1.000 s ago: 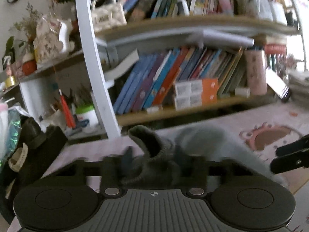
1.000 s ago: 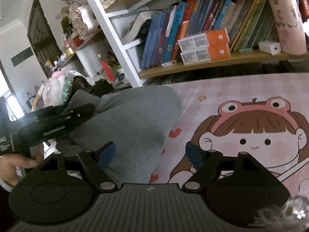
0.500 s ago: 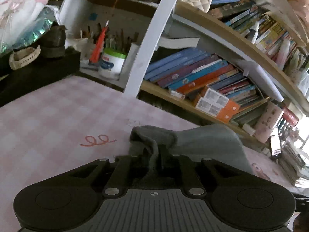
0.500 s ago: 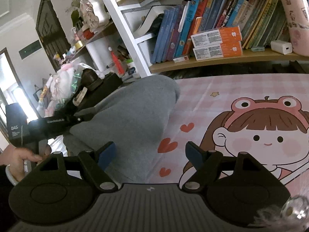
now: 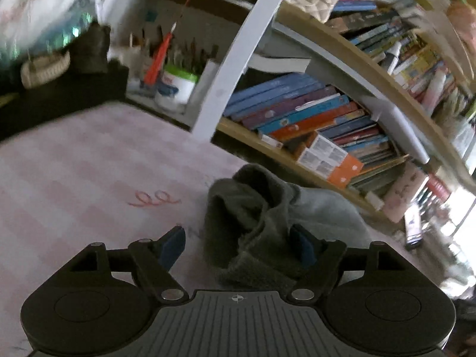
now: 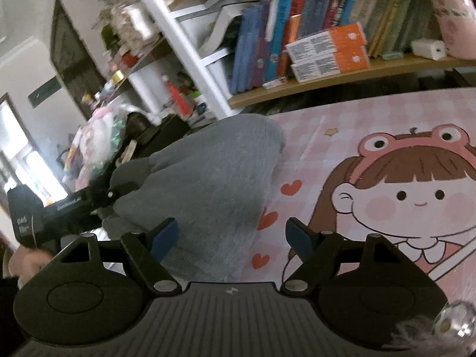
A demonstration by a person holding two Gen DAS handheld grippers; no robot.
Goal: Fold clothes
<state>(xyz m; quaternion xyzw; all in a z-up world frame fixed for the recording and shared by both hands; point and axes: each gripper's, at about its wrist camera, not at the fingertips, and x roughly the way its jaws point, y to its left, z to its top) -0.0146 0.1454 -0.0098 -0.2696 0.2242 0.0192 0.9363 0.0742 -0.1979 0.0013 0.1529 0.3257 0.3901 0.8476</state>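
Note:
A grey fleece garment (image 6: 214, 184) lies bunched on the pink checked tablecloth (image 6: 357, 113). In the left wrist view its dark ribbed cuff end (image 5: 253, 217) sits between the spread jaws of my left gripper (image 5: 238, 247), which is open; the cloth rests against the right pad. My right gripper (image 6: 232, 238) is open and empty, hovering over the garment's near edge. The left gripper (image 6: 89, 205) also shows in the right wrist view at the garment's left end, held by a hand.
A bookshelf (image 5: 312, 125) full of books runs along the table's far side, with a white upright (image 5: 232, 59). Orange boxes (image 6: 327, 50) sit on the lower shelf. A cartoon girl print (image 6: 410, 190) covers the cloth at right. Bags and clutter (image 6: 98, 136) stand at left.
My left gripper has opened and let go of the garment's cuff, which now lies loose between its jaws. The right gripper stayed open and shifted slightly over the garment.

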